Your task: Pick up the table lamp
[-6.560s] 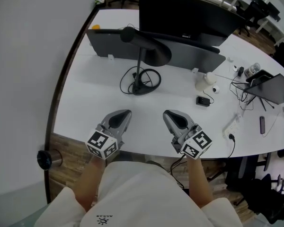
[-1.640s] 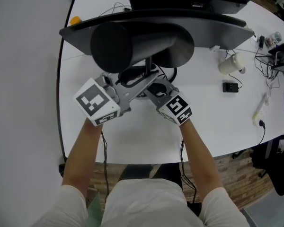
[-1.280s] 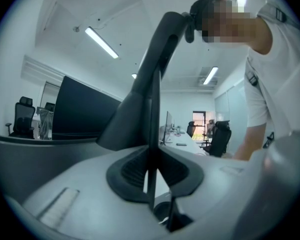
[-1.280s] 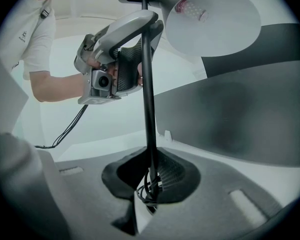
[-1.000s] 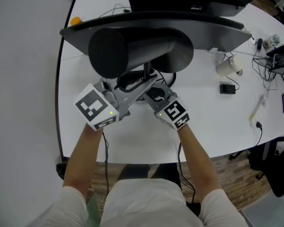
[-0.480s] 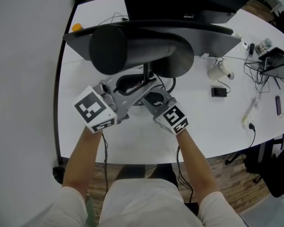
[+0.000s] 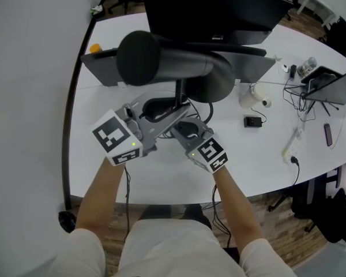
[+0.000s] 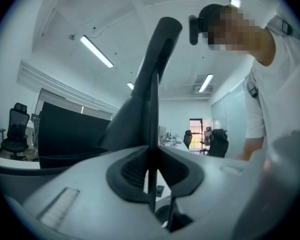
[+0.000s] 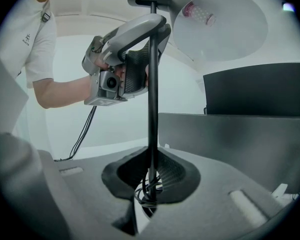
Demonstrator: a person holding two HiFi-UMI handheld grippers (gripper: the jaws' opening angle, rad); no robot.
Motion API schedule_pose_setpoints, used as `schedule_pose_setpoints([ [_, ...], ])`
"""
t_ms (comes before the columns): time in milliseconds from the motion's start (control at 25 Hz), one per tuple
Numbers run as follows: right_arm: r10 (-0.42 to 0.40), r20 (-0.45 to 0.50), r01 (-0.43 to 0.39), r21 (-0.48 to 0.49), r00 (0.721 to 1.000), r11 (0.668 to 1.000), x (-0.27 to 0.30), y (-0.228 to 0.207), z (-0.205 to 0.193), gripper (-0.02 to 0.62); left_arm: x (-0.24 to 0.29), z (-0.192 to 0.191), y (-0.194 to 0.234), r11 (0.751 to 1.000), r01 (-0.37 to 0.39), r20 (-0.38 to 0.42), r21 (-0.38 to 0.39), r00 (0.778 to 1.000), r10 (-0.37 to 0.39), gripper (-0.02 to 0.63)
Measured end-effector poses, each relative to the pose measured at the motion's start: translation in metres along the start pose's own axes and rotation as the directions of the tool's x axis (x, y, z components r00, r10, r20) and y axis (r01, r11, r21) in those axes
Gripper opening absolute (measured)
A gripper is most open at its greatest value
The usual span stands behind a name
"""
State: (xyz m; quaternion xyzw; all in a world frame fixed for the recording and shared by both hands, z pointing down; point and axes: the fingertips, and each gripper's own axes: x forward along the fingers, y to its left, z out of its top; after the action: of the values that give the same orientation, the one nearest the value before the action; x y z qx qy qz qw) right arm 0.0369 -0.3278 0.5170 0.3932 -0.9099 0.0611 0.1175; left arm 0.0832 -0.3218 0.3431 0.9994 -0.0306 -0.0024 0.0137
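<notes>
The left gripper (image 7: 172, 109) and the right gripper (image 7: 183, 126) are both closed tight on the thin pole of the table lamp (image 7: 173, 62), the left one higher

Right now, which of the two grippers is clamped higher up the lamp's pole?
The left gripper: it clamps the table lamp's pole just under the shade, while the right gripper holds the same pole well below it.
</notes>
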Motion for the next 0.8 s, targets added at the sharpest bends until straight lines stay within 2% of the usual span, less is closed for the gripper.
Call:
schedule_pose_setpoints([
  [240, -0.001, 0.006, 0.001, -0.003, 1.000, 1.000, -0.021, 0.005, 0.016, 0.044, 0.007, 0.021, -0.015, 1.000, -0.009, 0.002, -0.003, 1.000, 0.009, 0.041],
  [800, 0.024, 0.013, -0.023, -0.035, 1.000, 0.999, -0.054, 0.026, 0.063, 0.046, 0.002, 0.075, -0.042, 0.999, -0.050, 0.062, 0.003, 0.997, 0.049, 0.041],
])
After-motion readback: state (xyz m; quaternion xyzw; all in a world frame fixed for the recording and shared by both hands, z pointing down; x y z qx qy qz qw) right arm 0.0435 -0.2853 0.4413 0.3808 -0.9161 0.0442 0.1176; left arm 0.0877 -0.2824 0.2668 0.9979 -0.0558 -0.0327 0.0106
